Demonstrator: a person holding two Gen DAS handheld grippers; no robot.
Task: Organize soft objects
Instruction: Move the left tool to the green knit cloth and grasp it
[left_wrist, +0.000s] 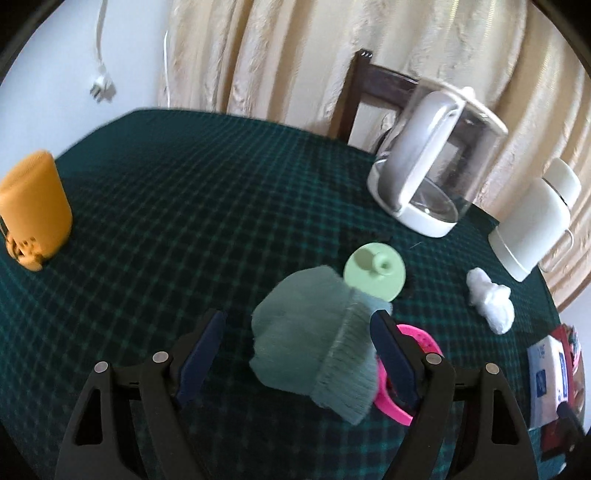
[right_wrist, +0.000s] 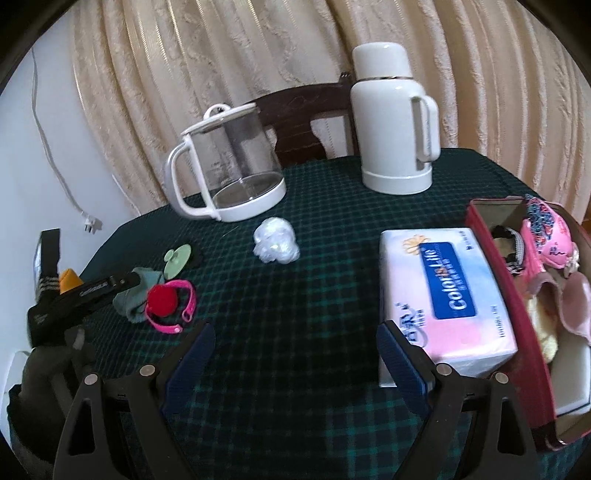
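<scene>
One green sock (left_wrist: 314, 343) lies between the left gripper's (left_wrist: 297, 354) parted jaws.

Here are the left black plastic tongs (left_wrist: 297, 345): two angular arms with triangular cut-outs, round silver screw heads at the joints, and flat dark-blue pads (left_wrist: 201, 356) lining the inner faces of the fingers. Over to the right wrist view, the right black plastic tongs (right_wrist: 295, 360) show the same build, silver screws, triangular openings, dark-blue pads (right_wrist: 402, 363). The left tongs appear there from the side too, matte black with small white lettering, too blurred to read.
</scene>
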